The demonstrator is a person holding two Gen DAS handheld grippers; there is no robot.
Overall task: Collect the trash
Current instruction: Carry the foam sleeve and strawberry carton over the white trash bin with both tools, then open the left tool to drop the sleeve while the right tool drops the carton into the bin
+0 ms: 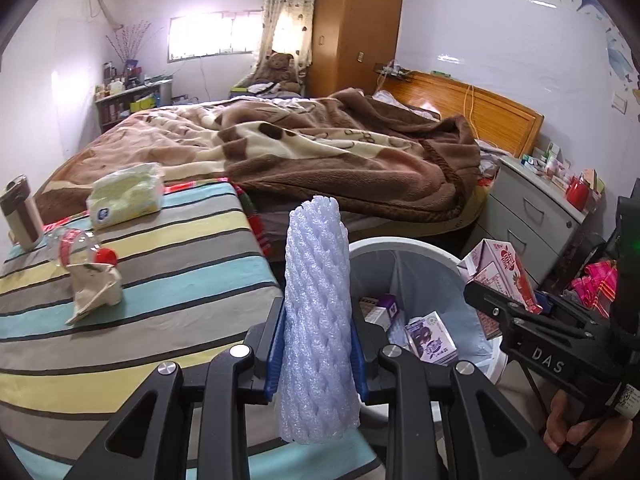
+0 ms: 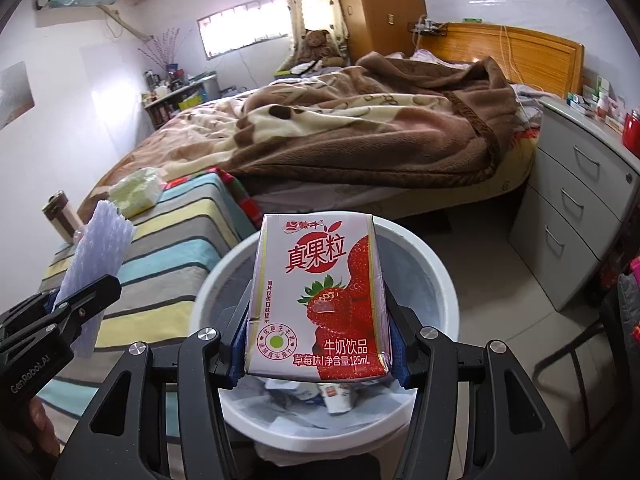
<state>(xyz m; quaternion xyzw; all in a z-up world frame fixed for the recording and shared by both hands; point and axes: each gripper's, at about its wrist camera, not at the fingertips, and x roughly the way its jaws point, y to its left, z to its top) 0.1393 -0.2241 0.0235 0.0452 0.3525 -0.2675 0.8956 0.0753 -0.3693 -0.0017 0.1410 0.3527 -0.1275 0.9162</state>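
Left wrist view: my left gripper is clamped on a white foam net sleeve, which stands upright between the blue pads at the near edge of the striped table.
Left gripper from the other side: in the right wrist view I see it low on the left, with the sleeve tilted up out of it, beside the bin and not over it.
Right wrist view: my right gripper is closed on a strawberry milk carton, printed face toward the camera, held directly above the bin's mouth.
Right gripper from the left camera: I see it to the right, carton pinched at the bin's far rim.
Trash bin: white, round, lined with a pale bag; it stands on the floor just beside the table, between table and bed.
Bin contents: small purple-printed cartons and crumpled wrappers lie inside.
Table: striped cloth in blue, yellow and grey.
Left on the table: a crushed clear bottle with red cap, a crumpled paper carton touching it, a tissue pack and a brown-and-cream flask at the far edge.
Background: bed with brown blanket, grey drawer unit to the right.
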